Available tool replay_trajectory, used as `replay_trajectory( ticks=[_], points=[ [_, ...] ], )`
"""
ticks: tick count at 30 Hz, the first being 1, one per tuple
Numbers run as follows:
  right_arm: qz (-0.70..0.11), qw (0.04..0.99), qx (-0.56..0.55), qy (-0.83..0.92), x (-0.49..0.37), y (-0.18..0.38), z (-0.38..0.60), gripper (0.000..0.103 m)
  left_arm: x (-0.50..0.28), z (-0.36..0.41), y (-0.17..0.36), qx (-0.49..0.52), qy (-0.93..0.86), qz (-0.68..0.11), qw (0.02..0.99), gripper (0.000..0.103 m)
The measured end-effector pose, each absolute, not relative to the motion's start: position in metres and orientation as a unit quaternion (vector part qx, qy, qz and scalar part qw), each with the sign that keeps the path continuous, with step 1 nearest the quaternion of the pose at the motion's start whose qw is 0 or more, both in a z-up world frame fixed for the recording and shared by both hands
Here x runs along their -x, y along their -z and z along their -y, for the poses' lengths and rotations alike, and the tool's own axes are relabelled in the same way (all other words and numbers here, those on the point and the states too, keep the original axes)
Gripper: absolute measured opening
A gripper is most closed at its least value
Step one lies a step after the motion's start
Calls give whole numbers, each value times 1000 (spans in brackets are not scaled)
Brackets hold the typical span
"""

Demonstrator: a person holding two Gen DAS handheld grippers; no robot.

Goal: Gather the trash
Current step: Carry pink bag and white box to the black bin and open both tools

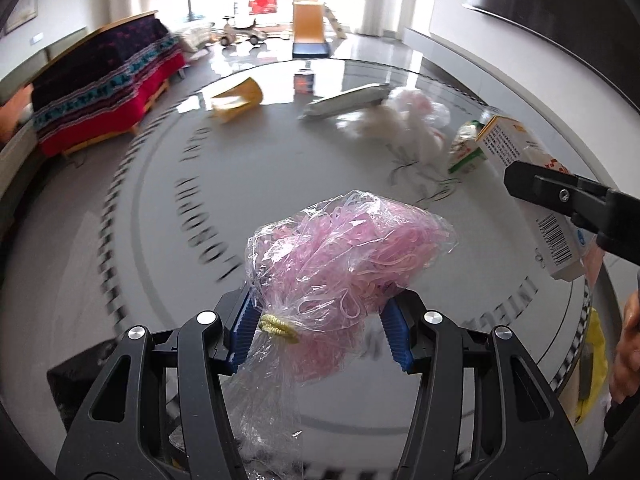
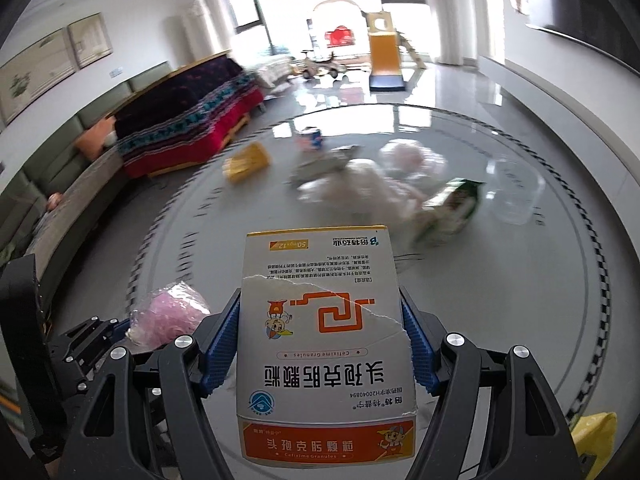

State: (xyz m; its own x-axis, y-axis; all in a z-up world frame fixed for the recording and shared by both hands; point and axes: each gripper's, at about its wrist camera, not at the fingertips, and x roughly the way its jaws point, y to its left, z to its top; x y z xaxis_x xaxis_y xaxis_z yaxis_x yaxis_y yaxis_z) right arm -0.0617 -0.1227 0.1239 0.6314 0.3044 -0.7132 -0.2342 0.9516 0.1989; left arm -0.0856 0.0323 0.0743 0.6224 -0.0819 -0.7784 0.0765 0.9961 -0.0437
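My left gripper (image 1: 320,328) is shut on a clear plastic bag of pink bands (image 1: 340,256), tied with a yellow band, and holds it above the round grey table (image 1: 240,184). My right gripper (image 2: 322,344) is shut on a white and orange medicine box (image 2: 324,344); the box also shows at the right of the left wrist view (image 1: 528,168). The pink bag shows low left in the right wrist view (image 2: 168,312). On the far part of the table lie a yellow paper cup (image 1: 238,98), a small can (image 1: 305,80), a white tube (image 1: 348,100), a crumpled white bag (image 1: 404,120) and a green carton (image 1: 466,148).
A clear plastic cup (image 2: 516,192) lies on the table's right side. A yellow bag (image 2: 592,444) hangs at the table's near right edge. A sofa with a dark red cover (image 1: 104,88) stands to the left. A toy slide (image 1: 310,28) stands far behind.
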Motion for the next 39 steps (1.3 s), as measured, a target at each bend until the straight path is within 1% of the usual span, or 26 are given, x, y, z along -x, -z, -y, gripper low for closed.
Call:
replay_trajectory(
  ticks=[11, 24, 35, 36, 37, 38, 39],
  points=[
    [-403, 873, 16, -274, 117, -125, -3, 72, 169, -133, -65, 50, -60, -425, 902, 54],
    [-402, 820, 93, -396, 181, -114, -140, 72, 269, -256, -29, 132, -211, -430, 868, 54],
    [-414, 766, 139, -471, 221, -102, -242, 72, 329, -325, -3, 187, -309, -434, 825, 55],
    [-417, 763, 140, -475, 222, -101, -250, 73, 335, -331, 1, 195, -317, -434, 820, 57],
    [-419, 757, 141, -482, 223, -99, -261, 73, 337, -335, 3, 201, -322, -434, 817, 64],
    [-420, 752, 144, -488, 225, -98, -270, 75, 340, -338, 6, 205, -329, -437, 811, 74],
    [-421, 750, 151, -487, 226, -97, -279, 83, 342, -340, 7, 204, -337, -440, 807, 99]
  ],
)
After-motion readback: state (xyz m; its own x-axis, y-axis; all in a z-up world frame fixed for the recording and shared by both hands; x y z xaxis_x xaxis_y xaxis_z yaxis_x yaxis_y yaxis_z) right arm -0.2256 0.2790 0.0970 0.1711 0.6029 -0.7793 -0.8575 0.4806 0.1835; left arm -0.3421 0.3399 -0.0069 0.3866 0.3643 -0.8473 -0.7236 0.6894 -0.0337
